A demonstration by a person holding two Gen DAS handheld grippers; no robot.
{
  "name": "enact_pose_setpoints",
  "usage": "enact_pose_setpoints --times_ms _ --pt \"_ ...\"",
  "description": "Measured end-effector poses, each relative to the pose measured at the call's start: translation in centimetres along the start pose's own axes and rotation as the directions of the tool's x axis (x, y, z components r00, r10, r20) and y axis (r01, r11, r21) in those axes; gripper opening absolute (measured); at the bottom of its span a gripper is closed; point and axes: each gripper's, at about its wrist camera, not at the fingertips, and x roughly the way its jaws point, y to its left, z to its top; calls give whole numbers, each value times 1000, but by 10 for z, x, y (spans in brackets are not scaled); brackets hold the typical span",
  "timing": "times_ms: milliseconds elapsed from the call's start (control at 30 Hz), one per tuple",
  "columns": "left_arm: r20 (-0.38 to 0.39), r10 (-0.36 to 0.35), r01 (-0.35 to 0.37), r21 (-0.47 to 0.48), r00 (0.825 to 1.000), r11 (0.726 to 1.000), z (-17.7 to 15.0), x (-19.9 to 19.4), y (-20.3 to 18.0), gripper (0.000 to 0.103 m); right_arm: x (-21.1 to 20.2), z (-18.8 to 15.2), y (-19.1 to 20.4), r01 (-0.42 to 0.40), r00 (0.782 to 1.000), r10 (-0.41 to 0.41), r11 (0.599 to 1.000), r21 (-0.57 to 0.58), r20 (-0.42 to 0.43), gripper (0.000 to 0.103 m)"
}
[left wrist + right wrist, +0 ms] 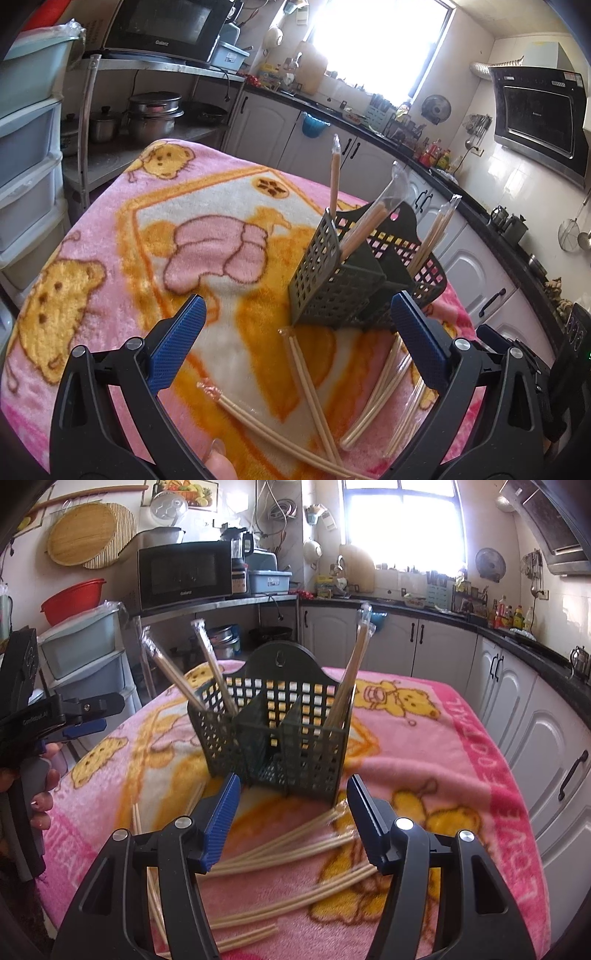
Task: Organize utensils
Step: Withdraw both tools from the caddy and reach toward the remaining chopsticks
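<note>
**Mara:** While both grippers are hanging empty over the blanket, where are the utensils lying?

**Jun:** Nearest, the wrapped chopstick pairs (pixel 295 849) are lying loose and crossing on the pink cartoon blanket (pixel 461 760). The right gripper (pixel 291 794) is standing with jaws apart, gripping nothing, right above them. The left gripper (pixel 295 317) is gaping too, nothing between its pads.

**Mara:** Why are they hanging there?

**Jun:** I judge each is lining up on a loose pair to lift next.

**Mara:** And beyond?

**Jun:** Just behind, the dark slotted utensil caddy (pixel 273 738) is standing upright. Several pairs (pixel 212 664) are already leaning in its outer compartments; the middle ones look empty.

**Mara:** Anything in the way?

**Jun:** The overlapping pairs are tangling one another, and those leaning sticks are crowding the caddy's mouth. Farther back, a microwave (pixel 184 574) and white cabinets (pixel 443 646) are standing well apart.
</note>
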Motion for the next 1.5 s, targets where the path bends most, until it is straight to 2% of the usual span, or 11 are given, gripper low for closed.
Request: enact_pose_setpoints --times_ms 667,1033,1200,1333,1467,1500 --pt "-91 40 -41 -8 995 999 -37 7 13 92 5 -35 11 -37 995 37 999 9 -96 58" --pt "-177 56 -62 -27 983 998 -59 17 30 92 8 -54 8 -36 988 38 999 16 -147 58" --pt "-215 33 -43 -44 976 998 -67 20 35 92 10 -62 6 -40 983 44 999 26 -176 58" --pt "-248 -16 -5 -82 969 997 -71 27 39 78 12 -68 4 -49 978 57 998 46 -200 58" --pt "-278 -37 5 -116 960 993 -74 38 44 61 14 -74 2 -58 972 70 996 61 -224 58" --pt "-287 -38 1 -128 957 992 -75 42 46 60 15 -75 2 -62 971 75 996 66 -229 57"
